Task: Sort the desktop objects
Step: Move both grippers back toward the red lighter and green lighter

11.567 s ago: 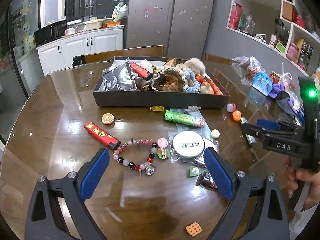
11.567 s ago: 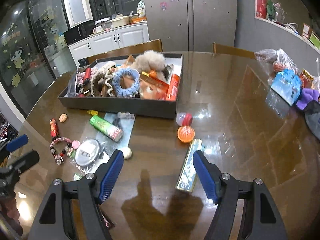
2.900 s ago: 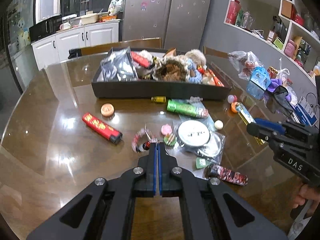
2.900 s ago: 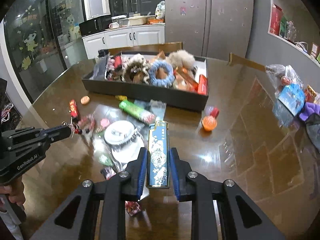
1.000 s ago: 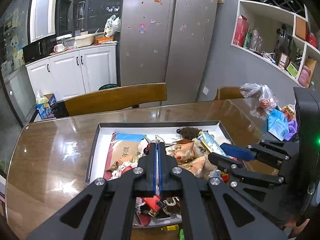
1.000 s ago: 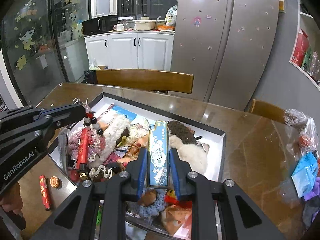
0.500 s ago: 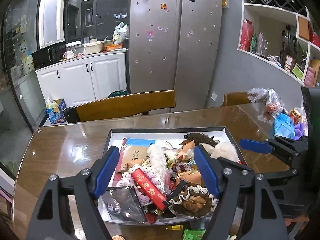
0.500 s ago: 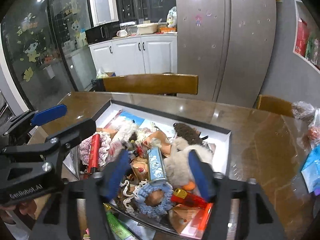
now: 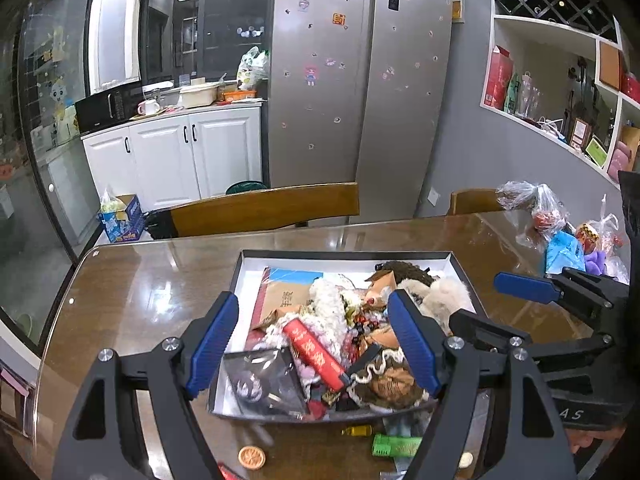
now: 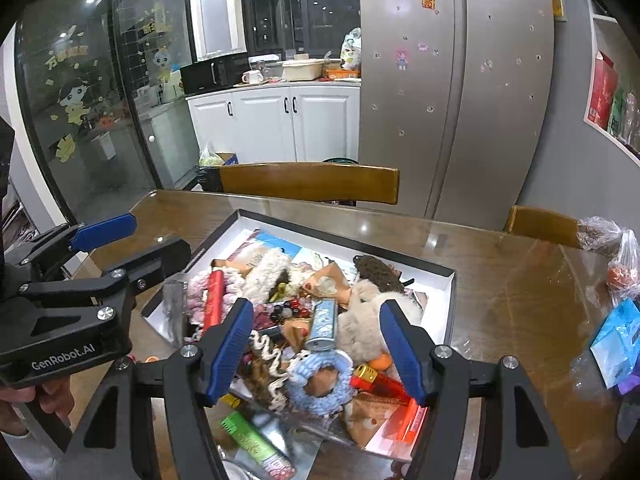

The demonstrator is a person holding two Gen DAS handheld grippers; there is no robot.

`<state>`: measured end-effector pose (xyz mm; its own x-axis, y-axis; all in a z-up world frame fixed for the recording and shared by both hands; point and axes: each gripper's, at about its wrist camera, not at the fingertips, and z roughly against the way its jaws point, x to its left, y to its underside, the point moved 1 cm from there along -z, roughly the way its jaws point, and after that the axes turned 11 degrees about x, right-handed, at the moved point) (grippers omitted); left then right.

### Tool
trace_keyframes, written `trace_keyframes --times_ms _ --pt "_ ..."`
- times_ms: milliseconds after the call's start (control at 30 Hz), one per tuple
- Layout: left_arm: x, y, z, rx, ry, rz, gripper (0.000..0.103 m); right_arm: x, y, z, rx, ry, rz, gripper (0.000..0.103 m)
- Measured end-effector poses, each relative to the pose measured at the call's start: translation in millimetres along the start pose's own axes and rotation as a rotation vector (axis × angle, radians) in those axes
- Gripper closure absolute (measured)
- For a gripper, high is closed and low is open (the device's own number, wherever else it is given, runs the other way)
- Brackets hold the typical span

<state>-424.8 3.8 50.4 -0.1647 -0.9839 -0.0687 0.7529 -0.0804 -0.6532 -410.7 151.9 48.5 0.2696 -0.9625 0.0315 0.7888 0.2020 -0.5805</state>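
1. The left gripper (image 9: 312,342) hangs above the box (image 9: 460,266), its jaws wide apart with nothing between them.
2. The right gripper (image 10: 316,350) hangs above the same box, jaws likewise apart and empty.
3. The blue lighter (image 10: 323,324) lies inside the box, on the heap, beside a beige fluffy ball (image 10: 360,316).
4. The beaded bracelet (image 10: 284,310) lies in the box, just left of the blue lighter.
5. A green tube (image 10: 250,442) lies on the table (image 10: 520,280) in front of the box.

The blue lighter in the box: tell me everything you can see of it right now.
The blue lighter is a slim flat bar, pale blue with a white pattern and a silvery near end. It lies free on top of the pile in the box, tilted, long axis running away from the camera. A fluffy beige toy presses its right side; a blue knitted ring sits just in front. The right gripper stands open around it, not touching.
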Motion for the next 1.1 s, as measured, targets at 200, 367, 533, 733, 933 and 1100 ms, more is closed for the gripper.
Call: trace_keyframes --times_ms 200,367,533,733,933,1100 --pt "11 21 31 -0.011 0.002 0.03 0.025 13 11 23 -0.019 -0.023 0.019 0.035" --pt "22 46 50 0.007 -0.014 0.045 0.025 28 27 43 -0.03 -0.028 0.041 0.03" --pt "33 78 61 0.039 -0.028 0.062 0.025 41 45 50 -0.009 -0.018 0.07 0.029" --pt "41 117 63 0.083 -0.017 0.053 0.025 50 70 44 0.041 -0.025 0.072 0.029" --pt "46 154 45 0.137 -0.002 0.089 0.025 61 98 30 0.067 -0.061 0.056 0.029" --pt "46 167 31 0.155 0.004 0.063 0.025 58 116 4 0.117 -0.035 0.024 0.029"
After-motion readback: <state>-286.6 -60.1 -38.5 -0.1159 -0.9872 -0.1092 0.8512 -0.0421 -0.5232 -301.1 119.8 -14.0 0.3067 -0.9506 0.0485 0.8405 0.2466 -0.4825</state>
